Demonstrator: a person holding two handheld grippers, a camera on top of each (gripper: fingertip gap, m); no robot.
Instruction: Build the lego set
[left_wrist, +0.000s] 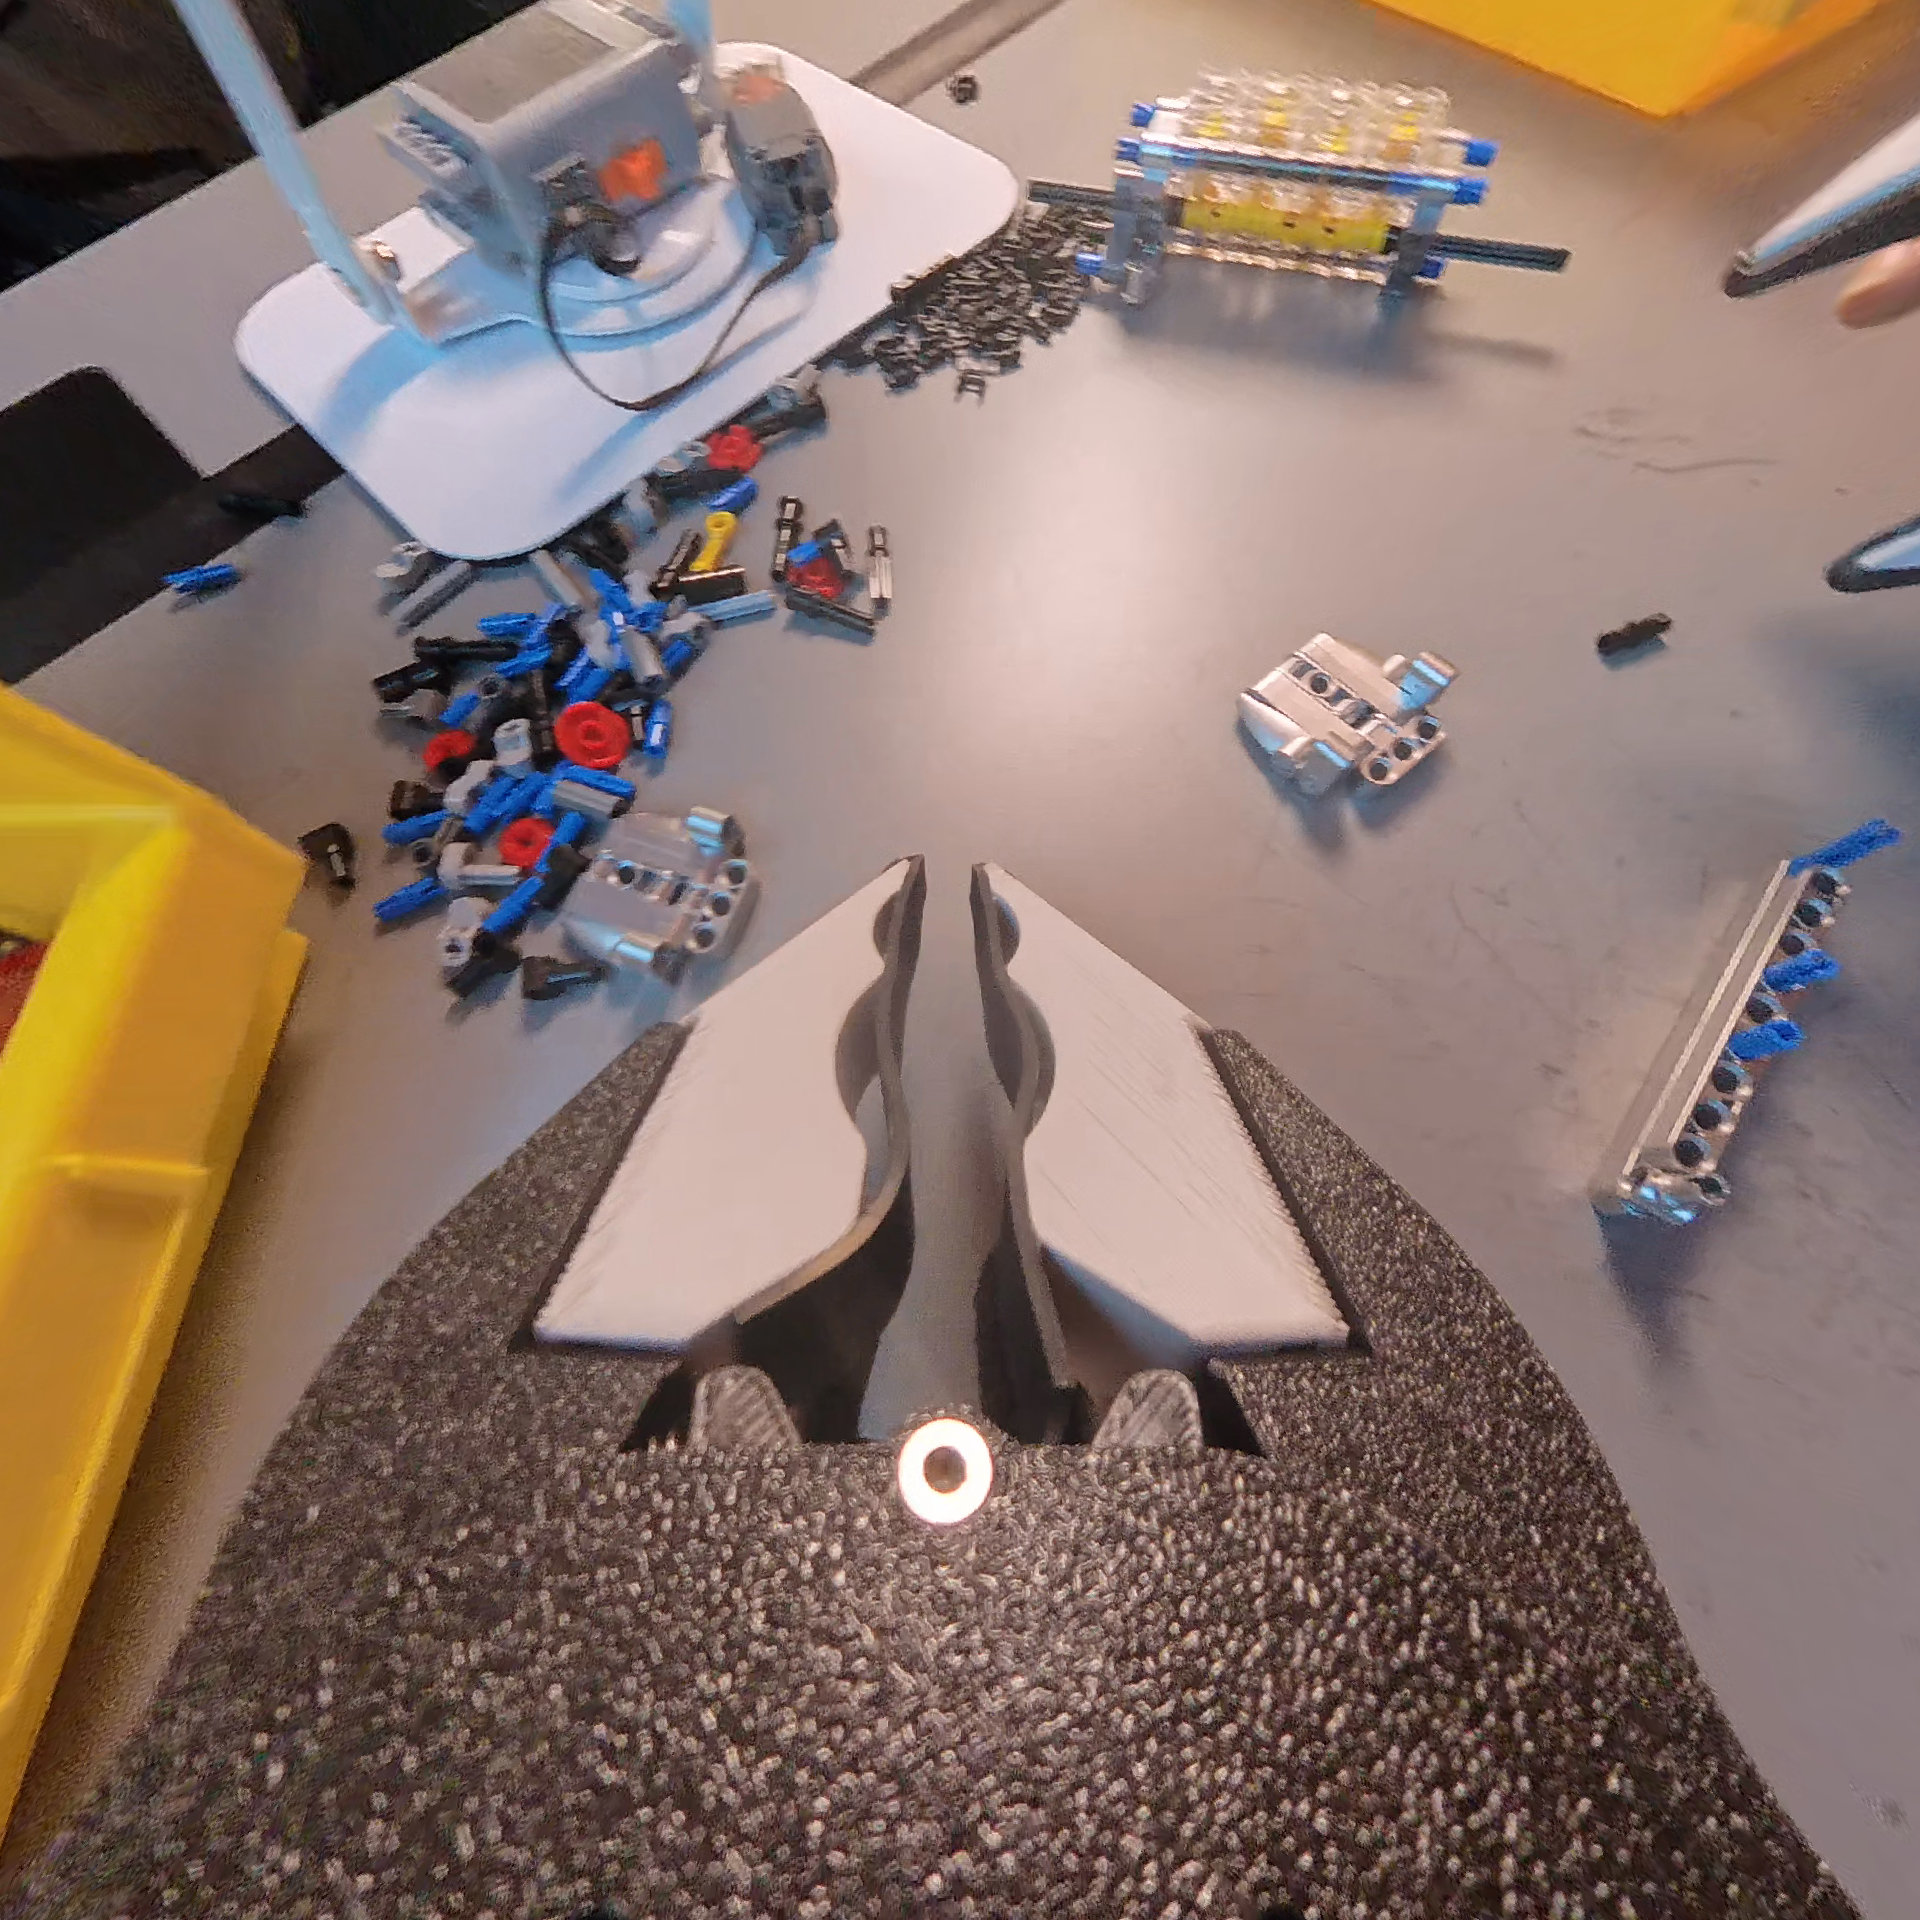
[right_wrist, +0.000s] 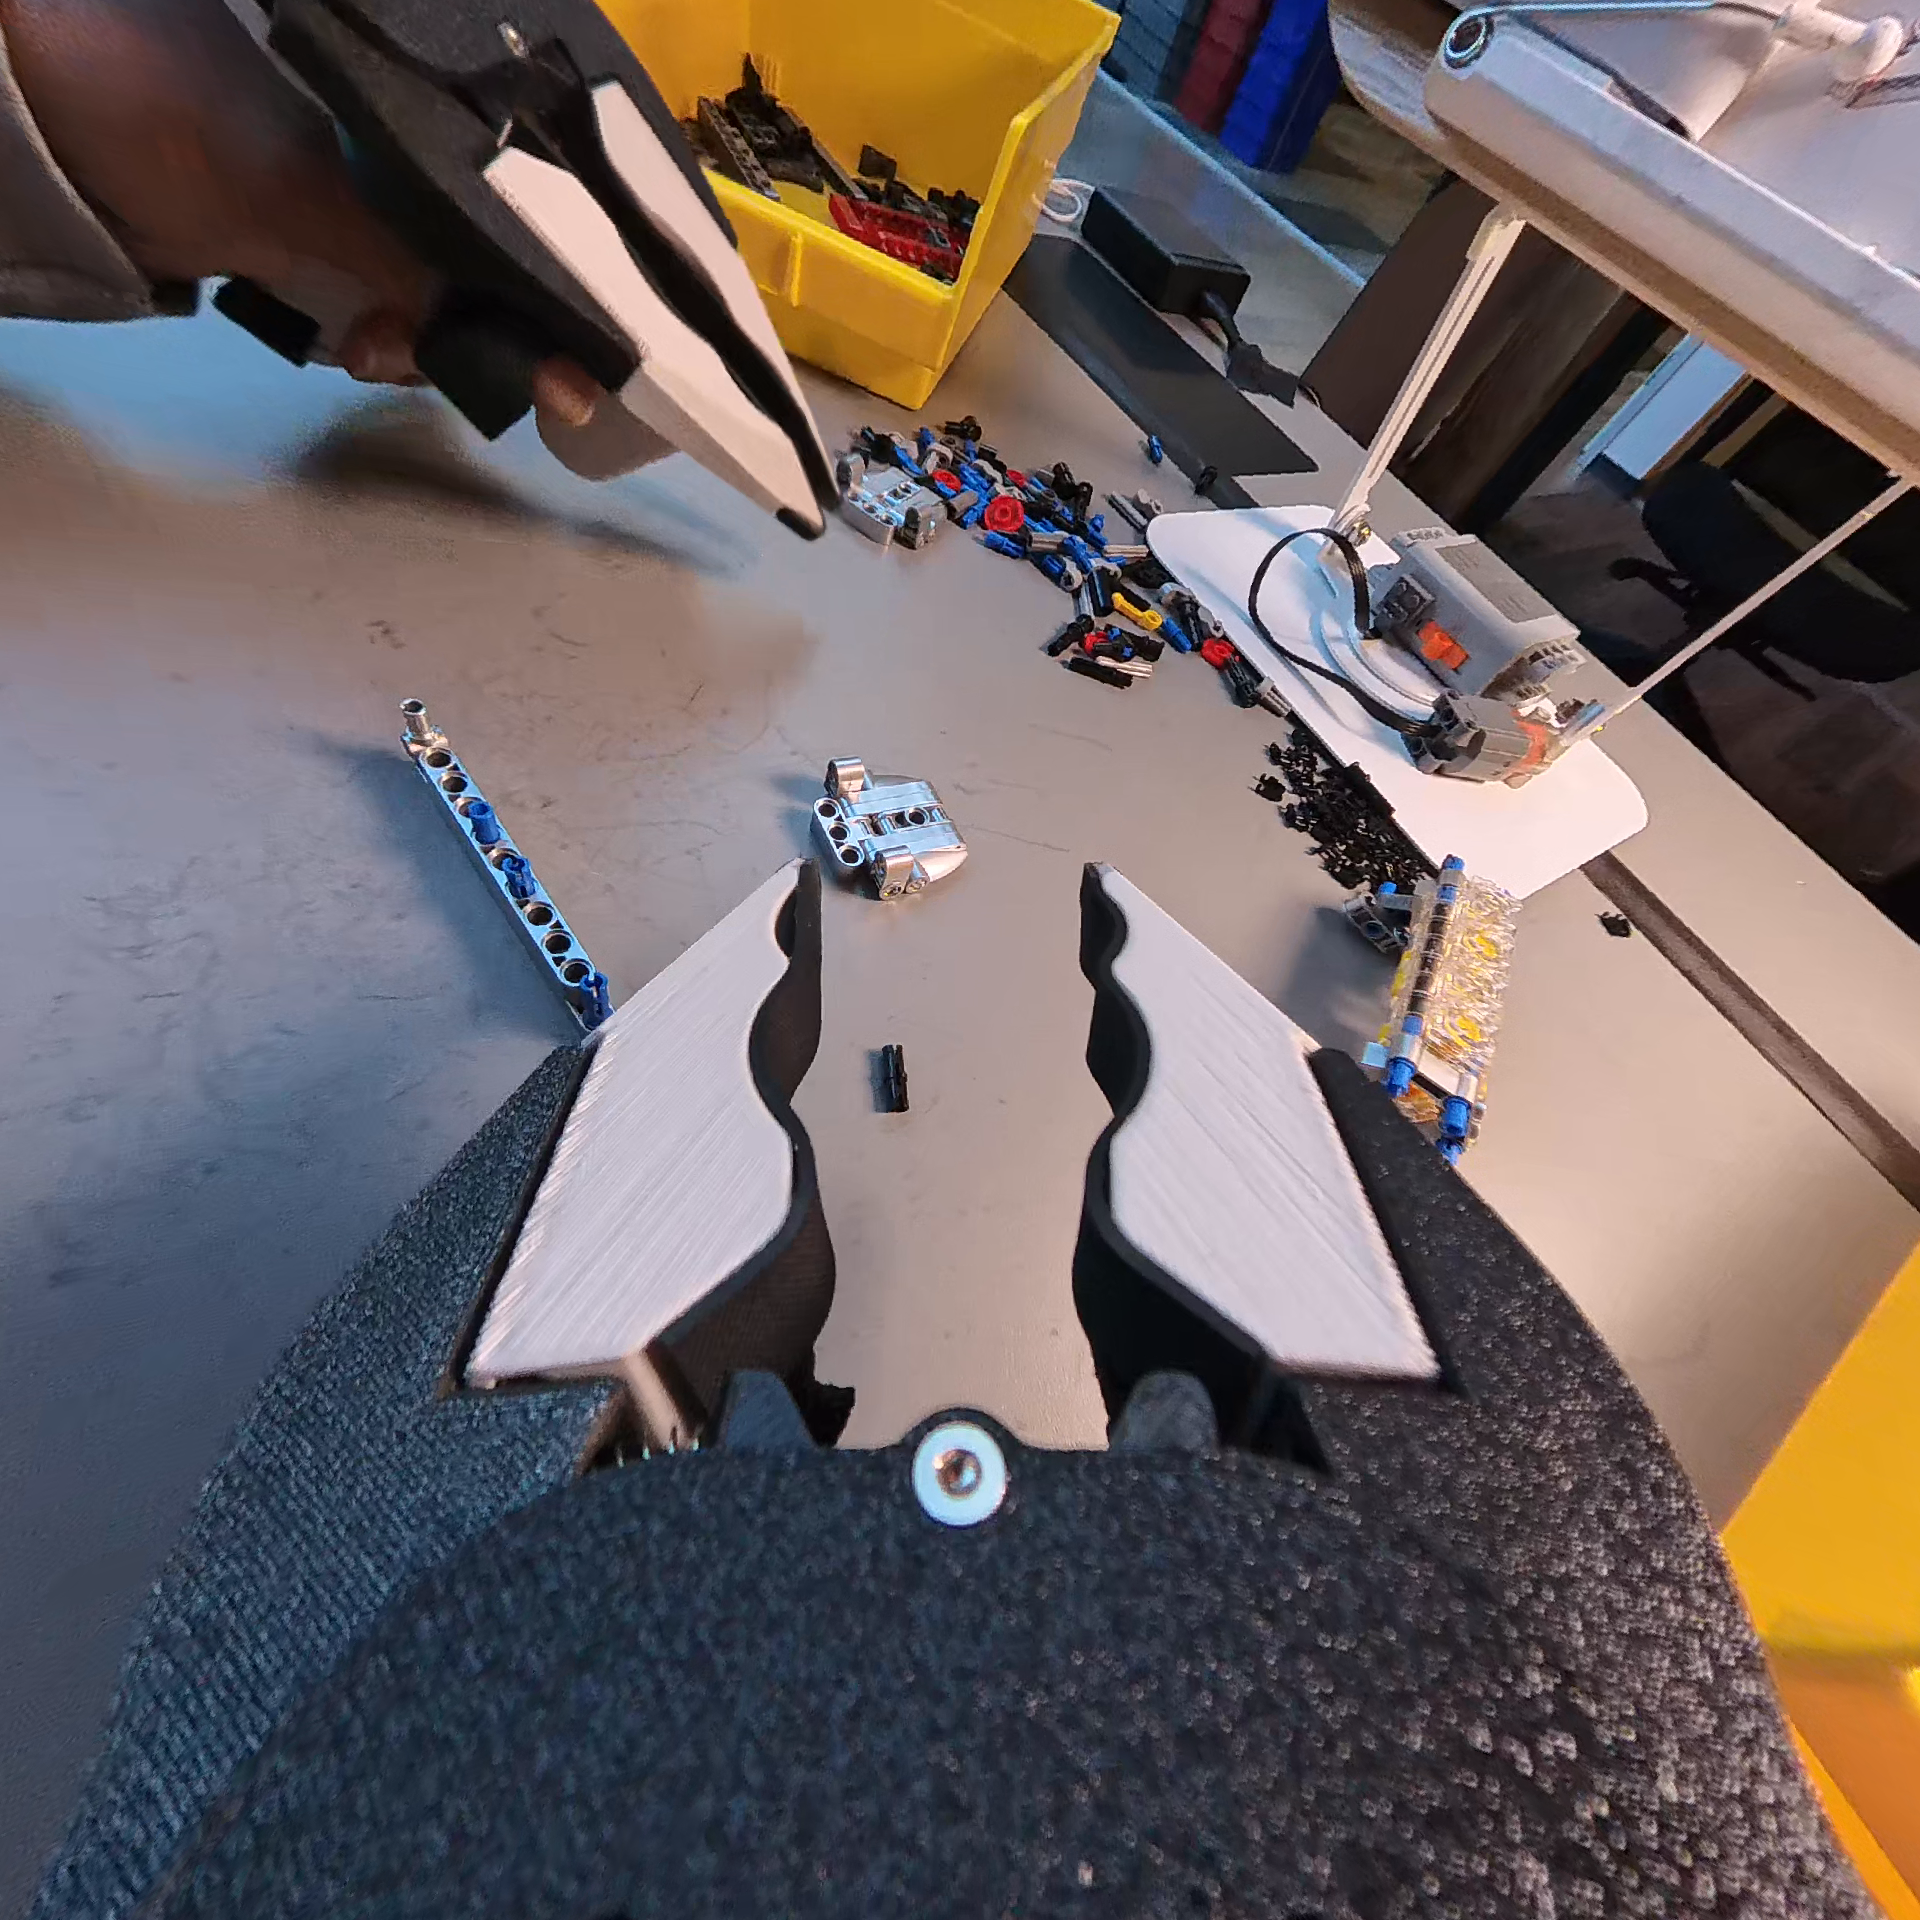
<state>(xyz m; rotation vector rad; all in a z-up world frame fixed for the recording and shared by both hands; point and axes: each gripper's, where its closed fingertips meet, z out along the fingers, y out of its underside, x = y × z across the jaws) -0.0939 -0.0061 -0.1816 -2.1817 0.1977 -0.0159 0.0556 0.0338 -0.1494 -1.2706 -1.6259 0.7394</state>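
To the left of the left gripper (left_wrist: 948, 873) a yellow bin (left_wrist: 125, 1039) is seen, and nearer the fingertips a pile of small parts (left_wrist: 561, 727) is spread on the table (left_wrist: 1091, 520), with a silver piece (left_wrist: 665, 894) at its edge just beside the left finger. The fingers of this gripper are drawn almost together, only a thin slit being left, and nothing is pinched. To their right a silver block (left_wrist: 1340, 717) and a beam (left_wrist: 1725, 1039) studded with blue pins are laid well apart. The right gripper (right_wrist: 945, 883) is held with its fingers spread wide and empty. The same beam is found left of them, the block is just beyond the left fingertip, and a black pin (right_wrist: 891, 1078) is lying on the table between the two fingers, touched by neither. A clear-and-yellow assembly (right_wrist: 1444, 987) is placed just to the right. It is judged that the pile could be scattered by any sideways sweep of the left fingers, and that the pin, small and round, could be rolled away or squeezed out if closed upon off-centre.
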